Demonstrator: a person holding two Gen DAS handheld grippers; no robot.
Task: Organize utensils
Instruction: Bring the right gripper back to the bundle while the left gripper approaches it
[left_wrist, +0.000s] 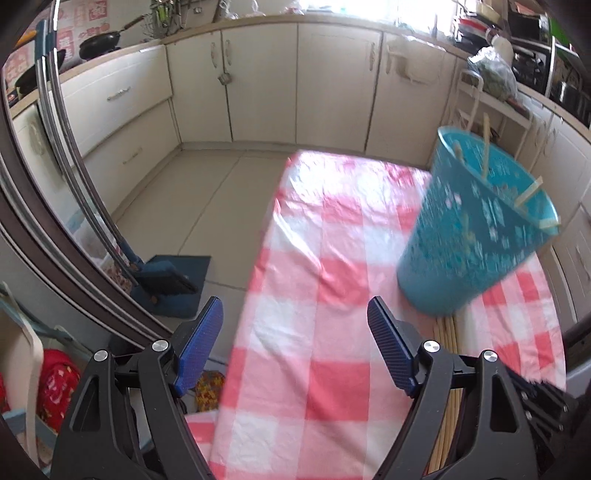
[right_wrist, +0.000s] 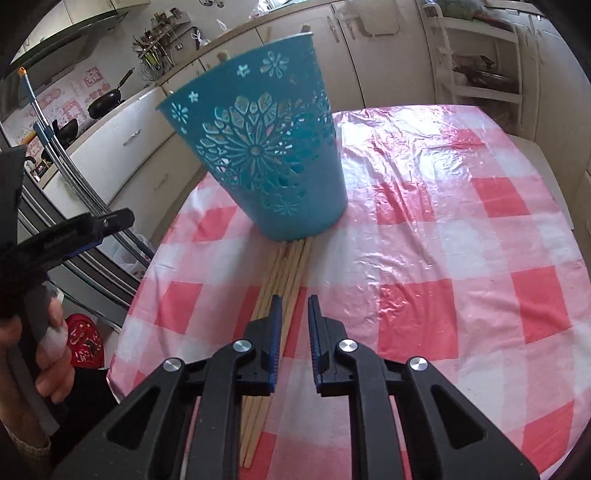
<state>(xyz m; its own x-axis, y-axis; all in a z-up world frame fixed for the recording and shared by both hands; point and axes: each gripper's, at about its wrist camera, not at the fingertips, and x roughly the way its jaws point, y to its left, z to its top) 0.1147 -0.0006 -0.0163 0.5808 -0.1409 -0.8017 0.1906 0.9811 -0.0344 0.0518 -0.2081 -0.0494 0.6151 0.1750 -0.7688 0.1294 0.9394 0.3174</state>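
Few chopsticks already in the teal basket (right_wrist: 273, 147), but the chopstick bundle (right_wrist: 284, 280) still lies on the table (right_wrist: 461, 258) touching its base; your right gripper (right_wrist: 294, 306) hovers nearly closed & empty over it, left gripper (left_wrist: 295, 314) wide & empty.

A basket (right_wrist: 273, 162) stands on the worktop (right_wrist: 443, 258), several chopsticks leaning inside it. A bundle of loose chopsticks (right_wrist: 286, 273) lies on the worktop, running from the basket's base toward the right gripper (right_wrist: 295, 325), which hangs above the bundle's near part. The left gripper (left_wrist: 295, 332) is over the worktop's left edge, the basket ahead to its right. Cabinets (left_wrist: 258, 81) line the wall behind.
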